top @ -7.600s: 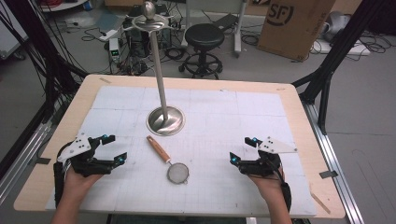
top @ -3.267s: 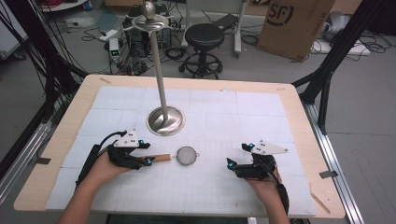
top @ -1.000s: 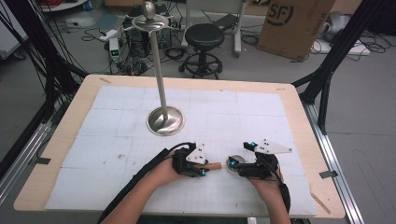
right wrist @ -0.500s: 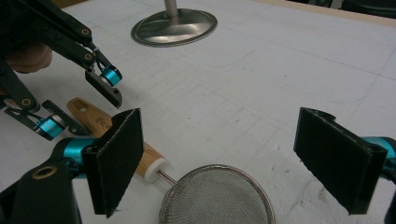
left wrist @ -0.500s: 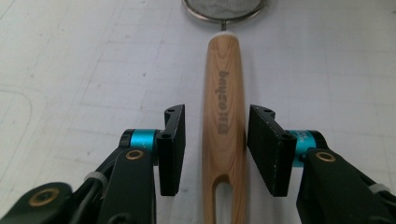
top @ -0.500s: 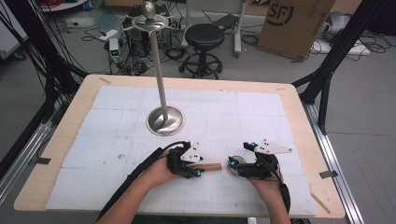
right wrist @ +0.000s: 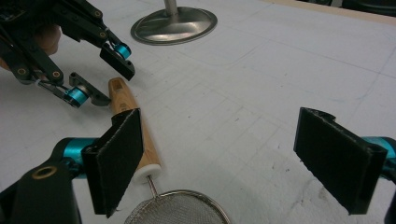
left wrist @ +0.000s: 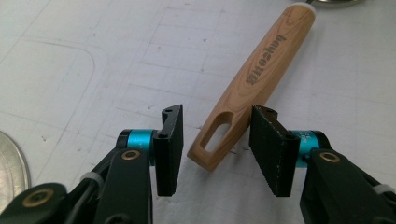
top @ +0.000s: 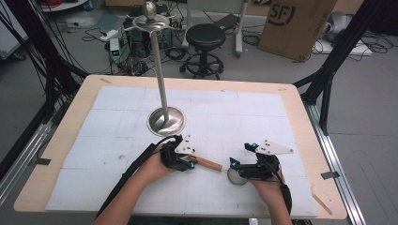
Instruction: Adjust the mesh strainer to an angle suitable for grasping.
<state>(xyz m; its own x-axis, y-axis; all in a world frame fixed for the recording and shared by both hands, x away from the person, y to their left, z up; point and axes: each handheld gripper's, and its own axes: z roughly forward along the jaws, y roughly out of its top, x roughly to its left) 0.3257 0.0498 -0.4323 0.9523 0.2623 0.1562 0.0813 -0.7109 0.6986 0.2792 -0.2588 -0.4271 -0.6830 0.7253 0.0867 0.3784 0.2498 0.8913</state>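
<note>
A small strainer lies on the white mat, its wooden handle (top: pixel 206 163) (left wrist: pixel 254 79) (right wrist: pixel 135 126) pointing left and its wire mesh bowl (top: pixel 236 178) (right wrist: pixel 177 207) to the right. My left gripper (top: pixel 190 164) (left wrist: pixel 217 149) (right wrist: pixel 100 79) is open; its jaws have just been opening. The slotted end of the handle sits between the pads, and neither pad touches it. My right gripper (top: pixel 233 168) (right wrist: pixel 233 158) stands wide open just over the mesh bowl, with its left pad beside the handle's white collar.
A metal stand with a round base (top: pixel 165 120) (right wrist: pixel 173 21) (left wrist: pixel 9 163) and a tall pole rises behind the left gripper. The white mat (top: pixel 263 112) stretches to the back and sides, bordered by the wooden table edge (top: pixel 300 117).
The left gripper carried the strainer rightward to the right gripper, then let go of the handle and drew back a little to the left. The right gripper stayed put.
</note>
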